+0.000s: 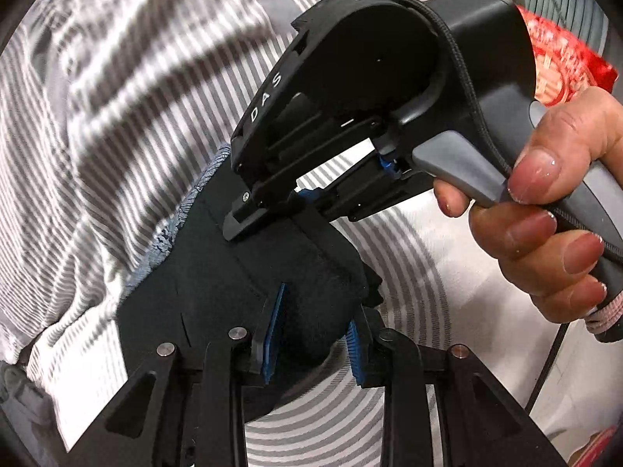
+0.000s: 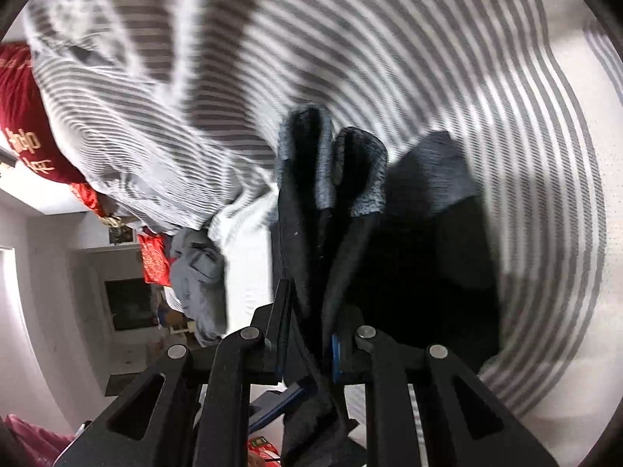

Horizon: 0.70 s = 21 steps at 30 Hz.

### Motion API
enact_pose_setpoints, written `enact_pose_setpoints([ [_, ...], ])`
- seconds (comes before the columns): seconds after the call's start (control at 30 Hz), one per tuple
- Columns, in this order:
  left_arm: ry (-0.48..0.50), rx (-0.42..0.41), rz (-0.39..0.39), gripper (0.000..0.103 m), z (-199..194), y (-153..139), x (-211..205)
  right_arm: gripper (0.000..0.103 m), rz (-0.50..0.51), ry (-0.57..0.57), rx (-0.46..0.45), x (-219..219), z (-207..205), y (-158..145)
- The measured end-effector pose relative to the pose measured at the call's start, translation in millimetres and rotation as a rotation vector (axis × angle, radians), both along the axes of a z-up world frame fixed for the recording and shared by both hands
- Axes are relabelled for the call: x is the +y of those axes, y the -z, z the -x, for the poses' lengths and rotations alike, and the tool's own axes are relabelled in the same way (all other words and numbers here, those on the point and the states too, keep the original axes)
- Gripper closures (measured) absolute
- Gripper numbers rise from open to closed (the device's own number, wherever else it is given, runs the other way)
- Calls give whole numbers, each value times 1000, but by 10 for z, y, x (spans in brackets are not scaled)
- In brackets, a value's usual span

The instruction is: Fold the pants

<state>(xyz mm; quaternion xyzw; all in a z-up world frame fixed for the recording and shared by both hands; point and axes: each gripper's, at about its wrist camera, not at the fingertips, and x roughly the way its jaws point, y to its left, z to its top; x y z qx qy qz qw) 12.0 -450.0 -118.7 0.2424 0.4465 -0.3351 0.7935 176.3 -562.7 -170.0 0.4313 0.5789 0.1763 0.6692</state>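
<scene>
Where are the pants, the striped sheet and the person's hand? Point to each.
pants (image 2: 307,233): right wrist view, dark fabric held between the fingers.
striped sheet (image 1: 128,116): left wrist view, rumpled grey-and-white part at left.
hand (image 1: 560,210): left wrist view, fingers wrapped around the other hand-held gripper's handle.

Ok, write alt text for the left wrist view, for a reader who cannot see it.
The left gripper is shut on a thick fold of the dark pants, held above a grey-and-white striped sheet. The right gripper, held in a person's hand, pinches the same pants further along.
</scene>
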Motion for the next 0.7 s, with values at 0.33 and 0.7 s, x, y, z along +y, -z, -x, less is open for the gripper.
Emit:
enact_pose_setpoints([
  [0.33, -7, 22, -68, 73, 12, 251, -124, 85, -22, 18, 50, -323, 142, 451],
  [0.7, -45, 37, -34, 40, 55, -3, 60, 63, 116, 3, 97, -290, 198, 221],
])
